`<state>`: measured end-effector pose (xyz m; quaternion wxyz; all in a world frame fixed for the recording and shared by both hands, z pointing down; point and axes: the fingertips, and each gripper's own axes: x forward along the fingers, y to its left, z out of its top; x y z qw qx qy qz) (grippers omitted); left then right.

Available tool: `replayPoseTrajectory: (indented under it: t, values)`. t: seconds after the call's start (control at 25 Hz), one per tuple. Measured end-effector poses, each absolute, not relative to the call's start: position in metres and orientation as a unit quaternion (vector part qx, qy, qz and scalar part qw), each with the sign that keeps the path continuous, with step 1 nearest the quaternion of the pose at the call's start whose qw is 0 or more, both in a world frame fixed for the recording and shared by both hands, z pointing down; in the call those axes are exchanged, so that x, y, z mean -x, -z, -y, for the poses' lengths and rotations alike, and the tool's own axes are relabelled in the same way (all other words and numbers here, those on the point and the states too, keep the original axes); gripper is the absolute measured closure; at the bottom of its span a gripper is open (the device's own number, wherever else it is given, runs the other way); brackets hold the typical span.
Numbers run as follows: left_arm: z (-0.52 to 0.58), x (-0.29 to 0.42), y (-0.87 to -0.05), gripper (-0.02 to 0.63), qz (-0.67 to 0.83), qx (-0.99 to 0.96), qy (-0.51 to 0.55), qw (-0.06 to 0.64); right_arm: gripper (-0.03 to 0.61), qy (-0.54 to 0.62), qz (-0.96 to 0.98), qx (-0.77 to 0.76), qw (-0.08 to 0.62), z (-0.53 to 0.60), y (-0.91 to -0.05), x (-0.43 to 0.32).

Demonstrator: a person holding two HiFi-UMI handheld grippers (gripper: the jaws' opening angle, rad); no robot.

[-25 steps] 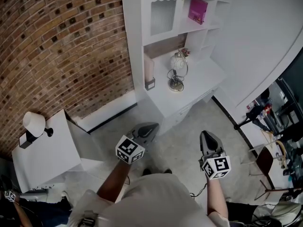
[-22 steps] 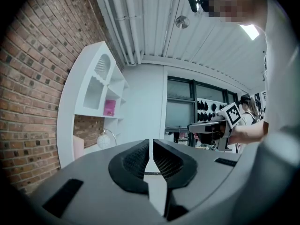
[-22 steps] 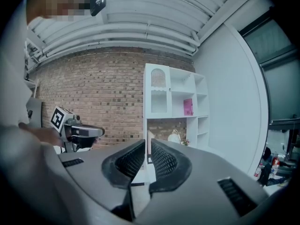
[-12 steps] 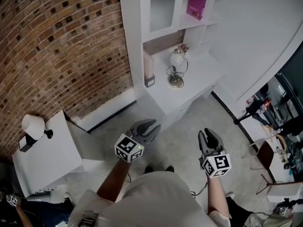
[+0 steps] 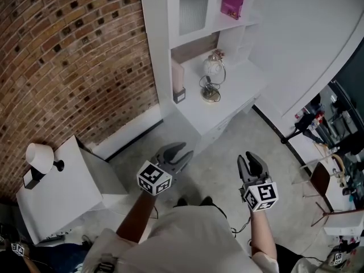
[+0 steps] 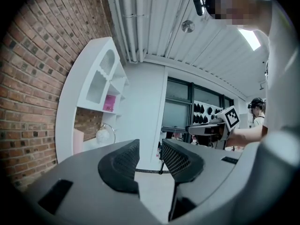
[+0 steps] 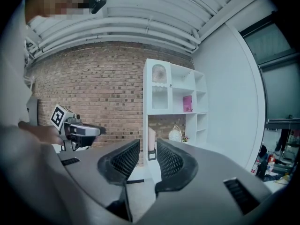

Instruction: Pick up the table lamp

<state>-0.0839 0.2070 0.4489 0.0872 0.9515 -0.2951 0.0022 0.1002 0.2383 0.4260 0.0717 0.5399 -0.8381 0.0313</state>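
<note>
The left gripper (image 5: 175, 152) and right gripper (image 5: 250, 160) have just been opening and hold nothing. The lamp (image 5: 40, 155) stands on the far-left worktop (image 5: 62, 189), well apart. Grasping its shade could topple it.

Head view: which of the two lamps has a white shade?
The lamp on the low white table at left; the desk lamp is a round globe in a hoop.

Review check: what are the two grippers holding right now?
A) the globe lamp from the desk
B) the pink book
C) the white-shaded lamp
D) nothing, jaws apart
D: the left gripper and right gripper have just been opening, jaws apart with nothing between them, and the globe lamp stands untouched on the white desk.
</note>
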Motion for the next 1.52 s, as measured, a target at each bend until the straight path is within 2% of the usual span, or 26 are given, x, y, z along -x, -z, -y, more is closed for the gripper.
replayPoseTrajectory:
  t: [0.76,1.52]
  values:
    - [-0.159,0.085,-0.466,0.448,0.307,-0.946,-0.006,0.105,0.453,-0.044,0.848,-0.523,0.076,-0.189,-0.441,-0.095]
    - [0.003,0.016,-0.493,0.443,0.33,-0.935,-0.026,0.129,0.453,-0.08,0.869,-0.48,0.087,-0.006,-0.476,-0.15]
